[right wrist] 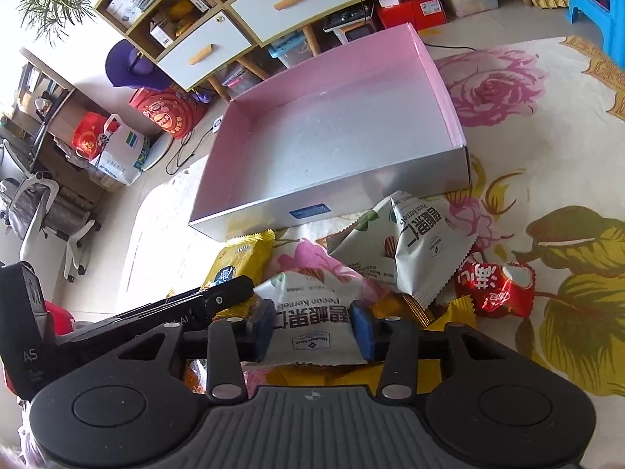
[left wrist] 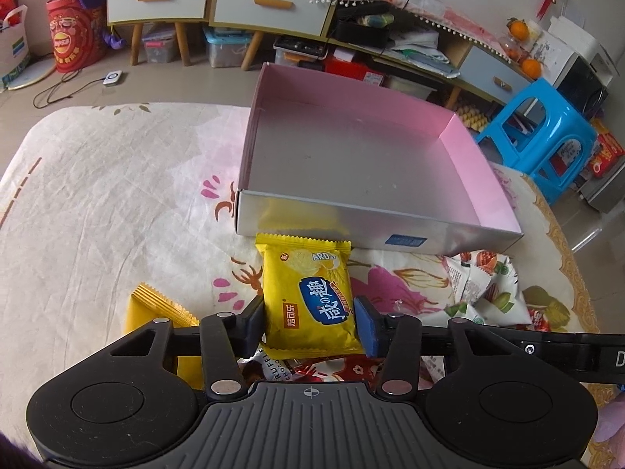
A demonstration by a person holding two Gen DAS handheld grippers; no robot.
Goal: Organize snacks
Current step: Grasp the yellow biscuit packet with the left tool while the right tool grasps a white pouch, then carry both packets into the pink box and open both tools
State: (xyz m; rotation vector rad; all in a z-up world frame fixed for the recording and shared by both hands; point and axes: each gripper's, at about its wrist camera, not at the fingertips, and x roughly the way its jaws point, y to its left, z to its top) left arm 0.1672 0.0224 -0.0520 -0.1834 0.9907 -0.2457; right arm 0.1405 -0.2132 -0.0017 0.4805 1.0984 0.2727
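Observation:
My left gripper (left wrist: pixel 310 322) is shut on a yellow cracker packet (left wrist: pixel 308 297), just in front of the near wall of the pink-lined box (left wrist: pixel 351 230), which has nothing in it. My right gripper (right wrist: pixel 312 330) is shut on a white pecan kernel packet (right wrist: pixel 312 308), also in front of the box (right wrist: pixel 332 199). More snacks lie on the floral cloth: a second yellow packet (left wrist: pixel 156 305), white nut packets (right wrist: pixel 422 242) and a red candy wrapper (right wrist: pixel 494 291). The left gripper's body (right wrist: pixel 156 312) shows at the left of the right wrist view.
The box sits on a bed-like surface covered by a floral sheet (left wrist: pixel 97 195). Beyond its far edge stand a cabinet with drawers (left wrist: pixel 218 0), storage bins and a blue plastic stool (left wrist: pixel 547 136). Small chocolate wrappers (left wrist: pixel 281 365) lie under the left gripper.

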